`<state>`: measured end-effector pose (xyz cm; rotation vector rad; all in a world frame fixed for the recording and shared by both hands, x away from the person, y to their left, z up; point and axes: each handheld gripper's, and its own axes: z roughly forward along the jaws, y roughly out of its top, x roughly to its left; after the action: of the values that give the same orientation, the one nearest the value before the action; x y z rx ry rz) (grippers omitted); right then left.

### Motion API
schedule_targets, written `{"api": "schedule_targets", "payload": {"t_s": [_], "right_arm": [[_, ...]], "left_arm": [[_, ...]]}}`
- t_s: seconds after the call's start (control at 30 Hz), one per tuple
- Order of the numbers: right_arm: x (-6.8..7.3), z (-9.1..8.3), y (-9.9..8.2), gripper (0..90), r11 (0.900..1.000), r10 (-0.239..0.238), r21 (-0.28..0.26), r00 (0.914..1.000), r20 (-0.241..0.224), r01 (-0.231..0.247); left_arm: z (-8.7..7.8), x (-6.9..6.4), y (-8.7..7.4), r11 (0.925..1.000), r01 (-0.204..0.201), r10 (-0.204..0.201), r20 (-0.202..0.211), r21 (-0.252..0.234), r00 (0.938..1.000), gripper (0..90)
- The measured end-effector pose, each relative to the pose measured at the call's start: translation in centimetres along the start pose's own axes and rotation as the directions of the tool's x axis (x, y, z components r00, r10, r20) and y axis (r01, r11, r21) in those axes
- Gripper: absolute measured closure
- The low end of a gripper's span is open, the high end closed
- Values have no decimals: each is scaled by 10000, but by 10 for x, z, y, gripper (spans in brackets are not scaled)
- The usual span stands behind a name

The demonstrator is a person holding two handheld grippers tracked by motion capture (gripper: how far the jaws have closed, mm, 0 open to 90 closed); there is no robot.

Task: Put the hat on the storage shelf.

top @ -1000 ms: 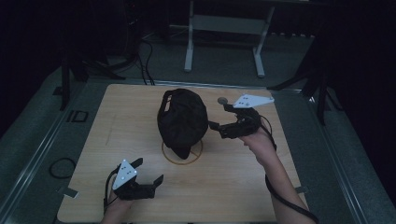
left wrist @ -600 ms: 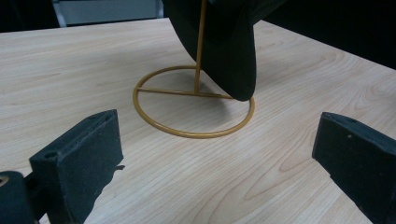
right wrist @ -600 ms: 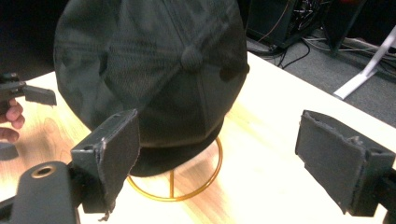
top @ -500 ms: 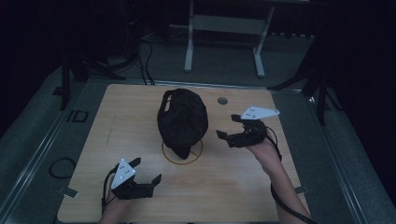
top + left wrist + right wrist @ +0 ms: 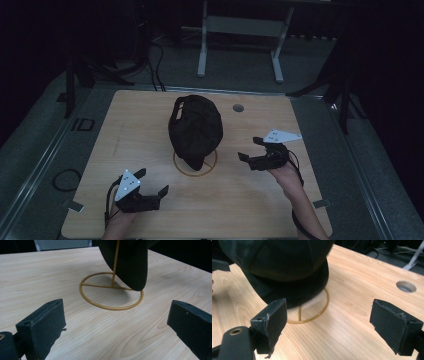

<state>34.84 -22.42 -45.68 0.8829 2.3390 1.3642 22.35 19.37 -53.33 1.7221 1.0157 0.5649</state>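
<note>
A black cap [image 5: 195,127] rests on a gold wire stand [image 5: 210,162] in the middle of the wooden table [image 5: 140,125]. My left gripper [image 5: 152,182] sits low at the near left, open, its jaws facing the stand's ring [image 5: 110,308] and the cap's brim [image 5: 130,265]. My right gripper [image 5: 250,149] hovers to the right of the cap, open and apart from it. In the right gripper view its own jaws frame the cap [image 5: 282,262] and the ring [image 5: 325,302]. Nothing is held between the fingers of either gripper [image 5: 116,315] [image 5: 328,312].
A round hole [image 5: 238,108] sits in the tabletop behind the right gripper, also seen as the hole [image 5: 406,286]. Beyond the table's far edge stand a white frame [image 5: 240,30], dark tripod legs and cables on the floor.
My right gripper has drawn back from the cap's right side toward the near right of the table, still open. The left gripper has hardly moved.
</note>
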Motion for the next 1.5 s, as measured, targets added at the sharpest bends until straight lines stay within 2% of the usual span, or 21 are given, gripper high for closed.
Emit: {"api": "schedule_targets", "payload": {"t_s": [0.23,0.4,0.57,0.67,0.83,1.07,1.4,1.5], "right_arm": [[-7,-4,-25,141,9997,241,-35,9995,227,-240],[-10,-11,-43,140,9990,431,-164,9983,390,-424],[-13,-16,-61,140,9975,697,-144,9966,432,-691],[-13,-20,-72,140,9977,651,-232,9960,604,-638],[-17,-27,-88,140,9966,825,-39,9928,871,-825],[-27,-41,-108,140,9918,1247,105,9814,1461,-1276],[-39,-65,-133,140,9828,1769,121,9584,2241,-1843],[-42,-72,-139,140,9780,2015,41,9487,2438,-2088]], "left_arm": [[-5,6,-4,9997,-163,168,-266,191,9995,21],[-8,12,-6,9993,-63,76,-361,361,9993,21],[-15,18,-9,9994,-4,25,-645,336,9979,21],[-20,23,-11,9994,59,-31,-812,346,9967,21],[-25,28,-15,9990,94,-50,-989,447,9951,21],[-31,34,-20,9983,195,-126,-1220,555,9924,21],[-39,45,-26,9971,436,-328,-1647,629,9858,21],[-42,48,-28,9968,486,-366,-1783,633,9833,21]]}}
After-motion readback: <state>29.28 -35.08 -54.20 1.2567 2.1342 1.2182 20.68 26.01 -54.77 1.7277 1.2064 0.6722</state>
